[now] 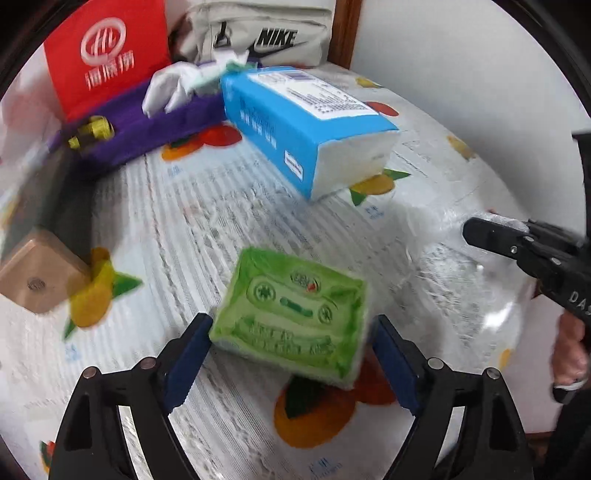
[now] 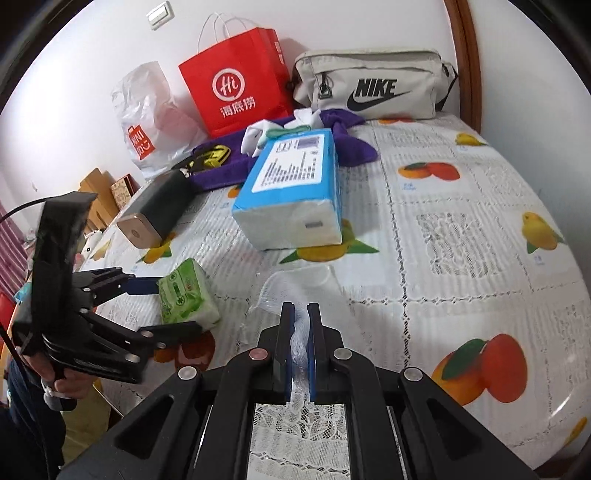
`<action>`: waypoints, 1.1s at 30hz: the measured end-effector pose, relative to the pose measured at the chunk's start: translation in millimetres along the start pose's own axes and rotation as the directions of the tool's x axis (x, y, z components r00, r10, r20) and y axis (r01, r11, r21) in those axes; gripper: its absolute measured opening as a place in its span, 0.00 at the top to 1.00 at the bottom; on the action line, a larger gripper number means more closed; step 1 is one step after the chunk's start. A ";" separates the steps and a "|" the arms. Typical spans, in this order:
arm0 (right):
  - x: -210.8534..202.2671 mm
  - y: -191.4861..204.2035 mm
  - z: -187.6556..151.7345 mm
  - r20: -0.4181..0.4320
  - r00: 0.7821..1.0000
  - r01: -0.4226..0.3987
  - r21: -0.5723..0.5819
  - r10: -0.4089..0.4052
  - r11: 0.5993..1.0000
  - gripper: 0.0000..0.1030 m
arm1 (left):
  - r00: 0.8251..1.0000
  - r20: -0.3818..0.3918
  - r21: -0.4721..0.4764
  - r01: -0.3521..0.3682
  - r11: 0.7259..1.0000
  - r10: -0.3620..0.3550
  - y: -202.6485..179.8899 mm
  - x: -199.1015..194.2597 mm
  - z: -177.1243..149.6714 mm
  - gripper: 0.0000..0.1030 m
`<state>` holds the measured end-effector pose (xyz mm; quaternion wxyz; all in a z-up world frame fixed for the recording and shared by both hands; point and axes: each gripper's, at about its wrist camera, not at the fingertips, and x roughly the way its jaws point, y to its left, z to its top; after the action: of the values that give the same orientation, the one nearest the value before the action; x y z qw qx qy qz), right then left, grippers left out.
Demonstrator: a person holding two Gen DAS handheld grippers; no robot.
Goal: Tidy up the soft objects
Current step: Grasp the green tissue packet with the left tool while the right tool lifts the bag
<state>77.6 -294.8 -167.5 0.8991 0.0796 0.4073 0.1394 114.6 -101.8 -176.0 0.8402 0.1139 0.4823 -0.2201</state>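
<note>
pinching crinkly clear plastic bag point(image 2: 295, 291)

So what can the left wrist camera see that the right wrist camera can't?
Only the left wrist view looks between the open left gripper at the green tissue pack up close. Only the right wrist view shows the white plastic shopping bag, the wall switch and the right gripper pinching clear plastic film. Both show the blue tissue box, red paper bag and grey Nike pouch.

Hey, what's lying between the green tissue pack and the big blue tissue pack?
Nothing: between the green tissue pack and the blue tissue pack, only bare fruit-print tablecloth shows. The left wrist view shows it best.
</note>
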 end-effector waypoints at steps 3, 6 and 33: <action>12.1 -1.6 -3.0 -0.029 1.000 -0.012 0.005 0.012 1.000 0.94 | 0.999 0.009 -0.013 -0.031 0.999 0.031 0.4 0.9 0.5 0.19; 20.4 -1.0 -6.8 -0.053 0.998 -0.015 0.007 0.015 1.000 0.94 | 0.999 0.018 -0.048 -0.043 0.998 0.044 9.2 -2.7 0.4 0.28; -21.5 68.2 39.7 0.076 0.993 -0.077 -0.120 0.086 0.990 0.94 | 0.984 0.152 -0.352 -0.032 0.935 0.091 107.2 -84.9 -16.3 0.28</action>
<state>81.4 -238.1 -108.7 0.9114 0.0492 0.3583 0.1963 116.4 20.9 -113.4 0.8908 -0.0401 0.4381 -0.1135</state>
